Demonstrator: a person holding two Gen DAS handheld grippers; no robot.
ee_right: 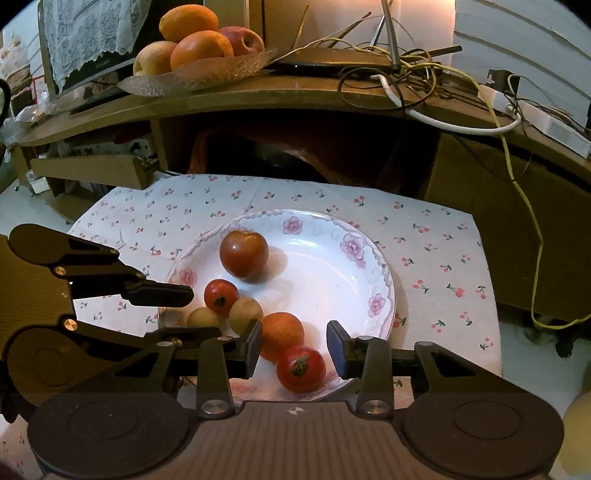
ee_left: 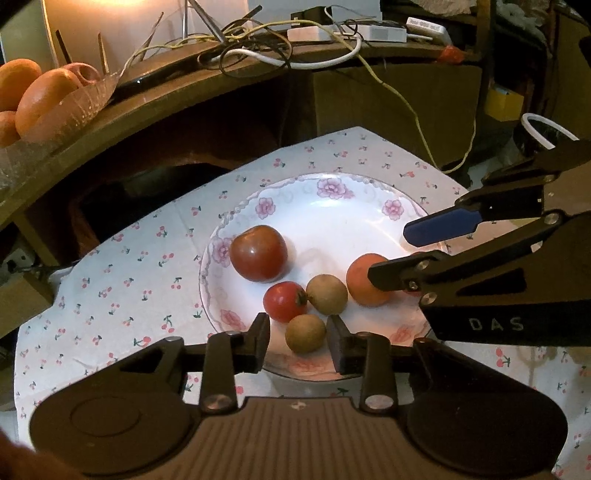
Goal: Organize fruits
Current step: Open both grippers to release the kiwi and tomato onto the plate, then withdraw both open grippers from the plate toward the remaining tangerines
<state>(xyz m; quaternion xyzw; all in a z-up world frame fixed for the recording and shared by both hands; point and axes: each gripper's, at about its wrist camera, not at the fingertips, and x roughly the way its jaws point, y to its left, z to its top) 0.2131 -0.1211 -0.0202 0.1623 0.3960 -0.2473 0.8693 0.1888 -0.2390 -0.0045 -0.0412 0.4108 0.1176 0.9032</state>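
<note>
A white floral plate [ee_left: 332,218] [ee_right: 332,258] holds a large dark red tomato [ee_left: 258,253] [ee_right: 243,253], a small red tomato [ee_left: 283,301] [ee_right: 221,296], two brown longans [ee_left: 327,294] [ee_left: 306,333] [ee_right: 245,315] [ee_right: 203,318], an orange fruit [ee_left: 365,279] [ee_right: 282,336] and another red tomato [ee_right: 301,369]. My left gripper [ee_left: 298,341] is open, jaws either side of the near longan. My right gripper [ee_right: 294,349] is open around the near red tomato and shows in the left wrist view [ee_left: 391,253].
The plate sits on a cherry-print cloth [ee_left: 122,280] [ee_right: 436,258]. Behind is a wooden shelf [ee_right: 258,96] with a glass dish of oranges and apples [ee_right: 199,48] [ee_left: 40,96], tangled cables [ee_right: 424,77] and a power strip [ee_left: 340,33].
</note>
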